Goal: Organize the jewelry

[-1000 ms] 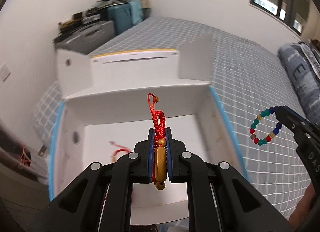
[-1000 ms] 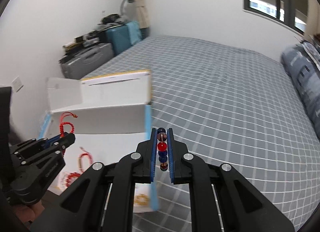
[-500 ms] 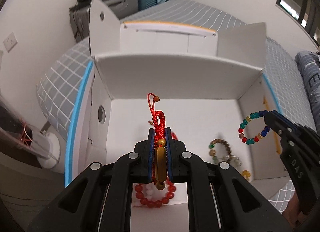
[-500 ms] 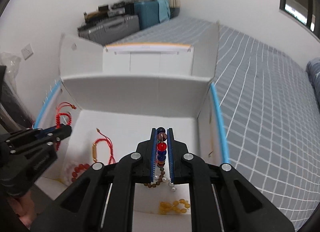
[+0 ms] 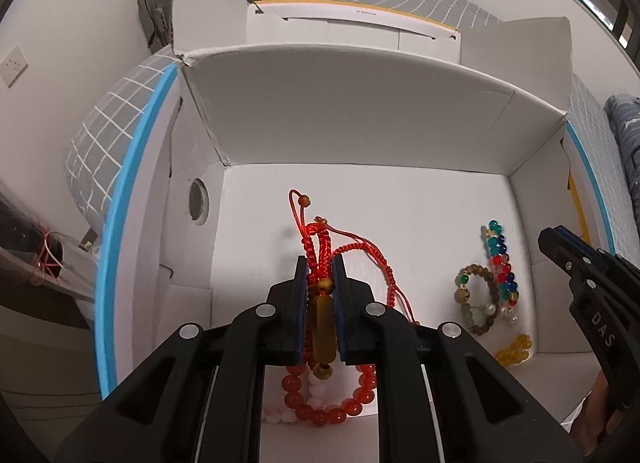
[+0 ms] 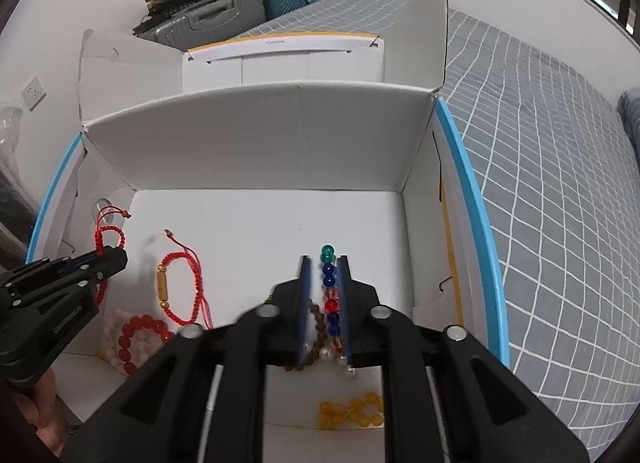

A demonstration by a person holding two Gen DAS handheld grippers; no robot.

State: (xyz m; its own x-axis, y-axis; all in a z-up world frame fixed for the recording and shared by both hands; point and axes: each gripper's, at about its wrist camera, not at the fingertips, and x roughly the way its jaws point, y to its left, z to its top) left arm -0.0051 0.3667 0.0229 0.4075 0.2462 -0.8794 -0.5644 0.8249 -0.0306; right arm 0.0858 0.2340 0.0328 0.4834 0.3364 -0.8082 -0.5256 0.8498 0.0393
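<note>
The right gripper [image 5: 554,237] carries the letters "DAS" on its side, readable only in the left wrist view. Both grippers hang inside the white cardboard box [image 6: 256,143]. The left gripper [image 5: 320,275] has just been opening; the red cord bracelet [image 5: 322,295] with its amber bar is between its jaws, and I cannot tell if they press it. The right gripper's jaws have just opened, and the multicoloured bead bracelet [image 6: 330,295] stands loose between them. Only the right wrist view shows a second red cord bracelet [image 6: 180,287] on the box floor.

Two close downward wrist views, shared white box [image 5: 360,135] interior
</note>
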